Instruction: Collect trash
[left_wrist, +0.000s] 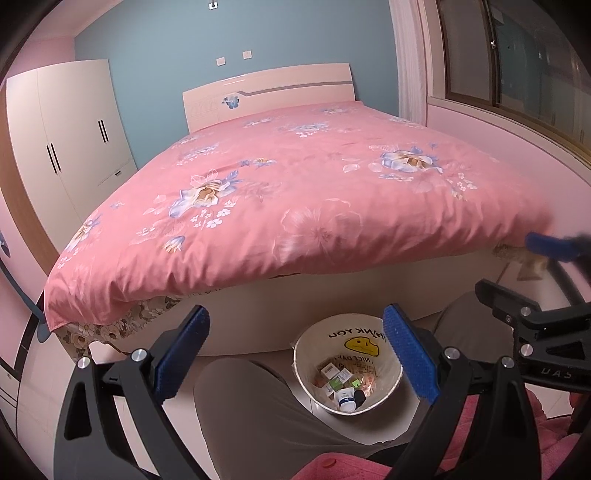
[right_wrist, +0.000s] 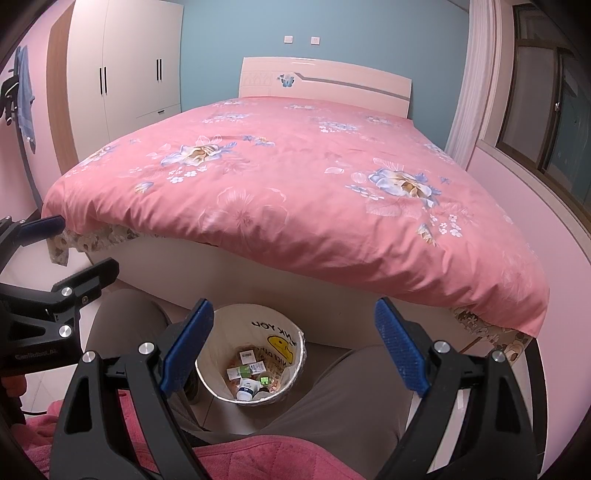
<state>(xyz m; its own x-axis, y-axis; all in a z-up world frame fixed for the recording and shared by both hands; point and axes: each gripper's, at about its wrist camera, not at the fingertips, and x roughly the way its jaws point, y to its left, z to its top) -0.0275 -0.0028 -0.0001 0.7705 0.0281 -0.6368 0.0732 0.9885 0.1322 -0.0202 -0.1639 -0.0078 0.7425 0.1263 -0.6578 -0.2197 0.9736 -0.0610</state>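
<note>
Left wrist view shows the left gripper (left_wrist: 295, 354) close up, its blue jaws spread wide with nothing between them. Just past the jaws sits a round trash bin (left_wrist: 391, 384) on the floor, between the person's knees (left_wrist: 243, 398) in gray pants. The bin has a white bag inside. On the bag is a yellow smiley face and words that look upside down: "THANK YOU" and "NICE DAY". At the bottom of the bin lies the trash (left_wrist: 341, 382): small boxes, some green and white, and a white tube with a blue label. The words on them are too small to read. A pink blanket (left_wrist: 480, 443) lies over the person's lap.

At the right edge, the right gripper (left_wrist: 524, 280) shows from the side, with letters like "UAS" on its black body.

In the right wrist view, the right gripper (right_wrist: 295, 350) has its blue jaws wide too, holding nothing. The bin (right_wrist: 207, 354) sits just past them.

Farther back is the big bed (left_wrist: 295, 192) with a pink flower cover. Its headboard (left_wrist: 269, 96) has a blue butterfly. A white wardrobe (left_wrist: 74, 133) stands on the left, by the blue wall.
</note>
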